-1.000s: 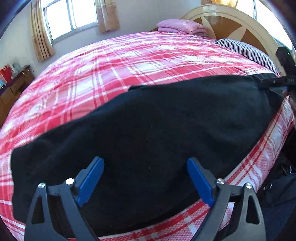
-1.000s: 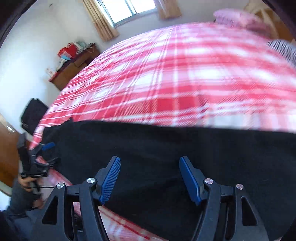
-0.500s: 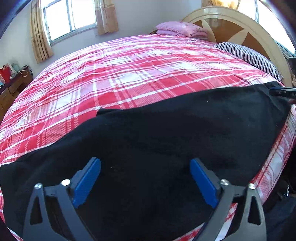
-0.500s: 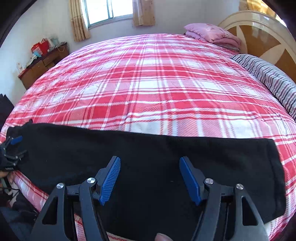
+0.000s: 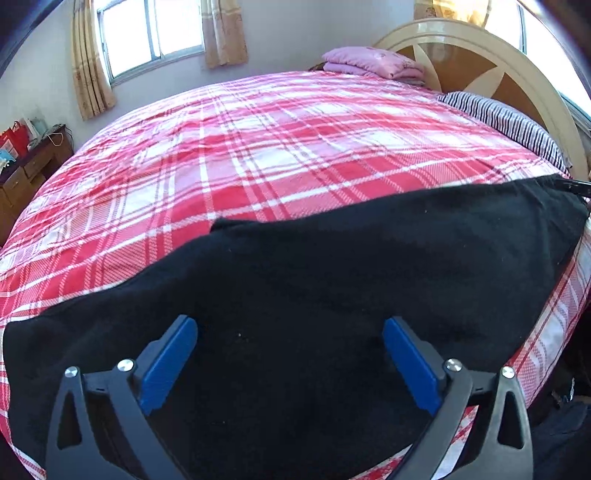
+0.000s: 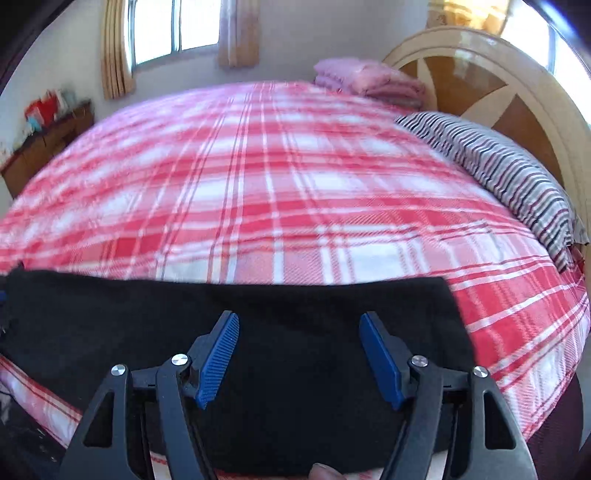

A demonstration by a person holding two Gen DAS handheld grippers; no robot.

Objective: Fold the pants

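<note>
The pants (image 5: 332,314) lie flat as a long black band across the lower half of both frames, along the near edge of the bed (image 5: 258,166) with its red plaid cover. A second ago the left wrist view showed the cloth's far end lifted toward the upper right of the frame; now that end has dropped lower and the upper edge runs in a calmer line, with one small step at centre-left where, as far as the dark cloth lets me judge, one layer ends atop another. In the right wrist view the camera has swung from the left end of the garment to its right end, so the squared-off end now sits in the lower right centre.

The left gripper (image 5: 290,363) hangs over the middle of the cloth with its blue pads wide apart and nothing between them. The right gripper (image 6: 299,356) is likewise spread over the cloth, empty. I take this to mean the spreading is done and a lengthwise or end-to-end fold comes next, each hand going for an end.

Around it: a folded pink blanket (image 5: 373,66) at the upper centre, a striped pillow (image 6: 498,173) at the right, the rounded headboard (image 6: 480,85) behind, curtained windows (image 5: 155,33) at the top, a wooden cabinet (image 5: 33,166) at the far left. None of these touches the garment; the open cover beyond it leaves room. The near edge of the cloth reaches the mattress edge, so a careless pull could slide it off.
</note>
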